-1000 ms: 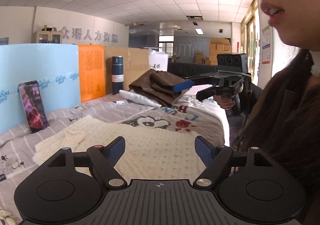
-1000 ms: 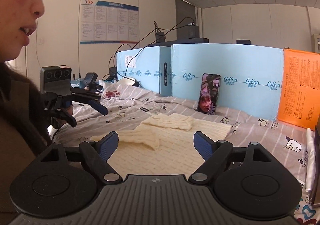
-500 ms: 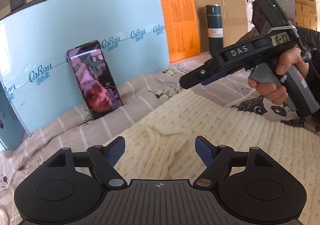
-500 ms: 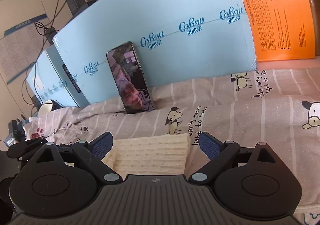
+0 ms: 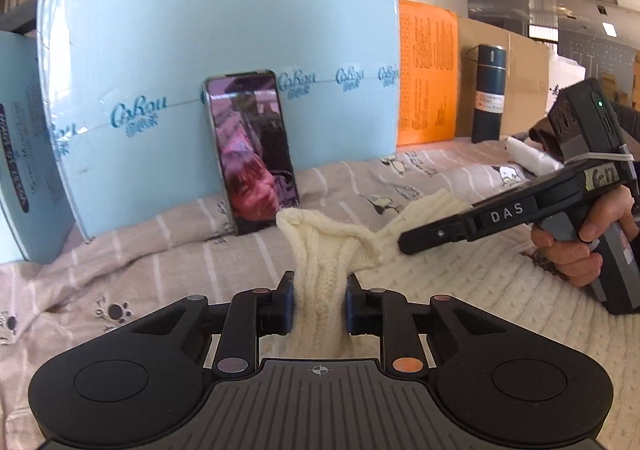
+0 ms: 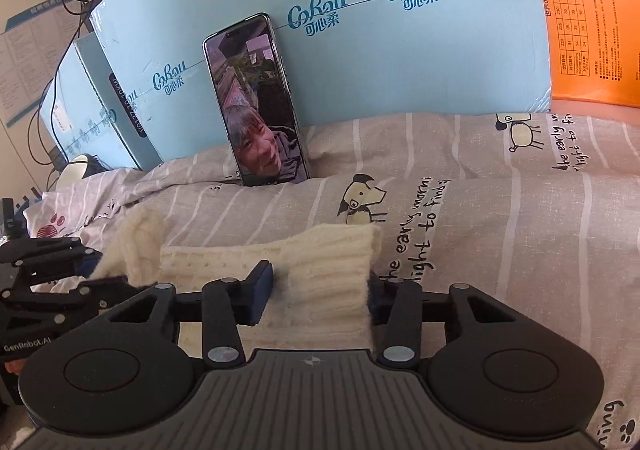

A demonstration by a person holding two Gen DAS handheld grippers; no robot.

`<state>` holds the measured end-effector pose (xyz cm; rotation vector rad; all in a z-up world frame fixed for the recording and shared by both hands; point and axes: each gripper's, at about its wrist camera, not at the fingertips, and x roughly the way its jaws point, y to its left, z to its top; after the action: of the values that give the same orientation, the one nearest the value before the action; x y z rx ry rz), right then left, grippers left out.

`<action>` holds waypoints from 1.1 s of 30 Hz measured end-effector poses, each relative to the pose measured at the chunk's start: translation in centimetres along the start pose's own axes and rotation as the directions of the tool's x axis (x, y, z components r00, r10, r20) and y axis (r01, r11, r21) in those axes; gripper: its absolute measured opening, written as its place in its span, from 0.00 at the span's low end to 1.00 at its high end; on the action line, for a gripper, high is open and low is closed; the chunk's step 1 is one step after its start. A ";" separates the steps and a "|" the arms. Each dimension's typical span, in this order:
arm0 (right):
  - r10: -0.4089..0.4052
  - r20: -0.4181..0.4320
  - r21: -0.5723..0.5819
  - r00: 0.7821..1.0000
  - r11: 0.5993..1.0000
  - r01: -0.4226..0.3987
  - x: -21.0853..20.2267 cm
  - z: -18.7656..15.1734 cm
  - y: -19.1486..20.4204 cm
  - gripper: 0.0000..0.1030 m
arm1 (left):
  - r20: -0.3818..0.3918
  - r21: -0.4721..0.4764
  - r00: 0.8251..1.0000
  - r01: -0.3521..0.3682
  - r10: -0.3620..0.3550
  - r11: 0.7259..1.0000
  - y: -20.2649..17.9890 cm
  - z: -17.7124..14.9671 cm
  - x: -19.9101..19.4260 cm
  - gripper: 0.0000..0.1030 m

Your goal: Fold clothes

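The left gripper [image 5: 319, 304] and right gripper [image 6: 320, 292] each clamp the cream knit sweater [image 5: 320, 270] on the bedsheet [image 6: 500, 217].

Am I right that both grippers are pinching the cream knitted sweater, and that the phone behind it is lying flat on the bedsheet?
Not quite: the phone stands upright, leaning against the blue foam board, as the right wrist view shows. The rest holds: the left gripper and right gripper are both closed on the cream knitted sweater.
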<state>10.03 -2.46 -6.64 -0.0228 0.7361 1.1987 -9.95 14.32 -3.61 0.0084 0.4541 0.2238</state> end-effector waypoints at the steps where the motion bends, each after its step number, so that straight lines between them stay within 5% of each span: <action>1: 0.014 0.012 0.010 1.000 1.000 -0.014 -0.2 0.0 -0.3 0.27 | 0.034 -0.013 0.999 -0.034 0.035 0.999 0.8 0.3 -0.8 0.20; 10: -0.062 0.185 0.010 0.981 0.998 0.061 -3.4 1.2 0.1 0.16 | 0.203 -0.101 0.966 -0.141 0.159 0.985 5.6 2.7 -2.9 0.17; 18: -0.193 0.155 0.038 0.969 0.981 0.190 -2.4 1.2 -0.5 0.16 | -0.045 -0.234 0.983 -0.185 0.179 0.954 9.1 0.4 2.0 0.22; 21: -0.211 0.154 0.048 0.965 0.977 0.206 -2.3 1.0 -0.6 0.25 | -0.087 -0.279 0.973 -0.230 0.214 0.932 9.5 0.5 2.2 0.29; 23: -0.194 0.177 0.053 0.965 0.981 0.187 -3.0 1.3 -0.2 0.53 | -0.098 -0.275 0.963 -0.268 0.251 0.923 9.3 0.8 2.1 0.40; 25: -0.194 0.231 0.013 0.953 0.980 0.196 -4.1 2.1 1.3 0.70 | -0.085 -0.250 0.950 -0.313 0.301 0.916 8.8 1.2 1.8 0.57; 29: -0.152 0.267 -0.063 0.952 0.983 0.175 -5.2 3.5 4.1 0.79 | -0.039 -0.200 0.940 -0.338 0.338 0.919 7.2 2.5 0.9 0.62; 33: -0.085 0.274 -0.097 0.958 0.989 0.115 -5.0 4.0 6.1 0.80 | 0.050 -0.145 0.945 -0.312 0.322 0.939 4.8 4.2 -0.5 0.83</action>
<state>6.01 -2.68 1.28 0.0098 0.4232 1.1177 -9.60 19.02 0.65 -0.0435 0.3620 0.5707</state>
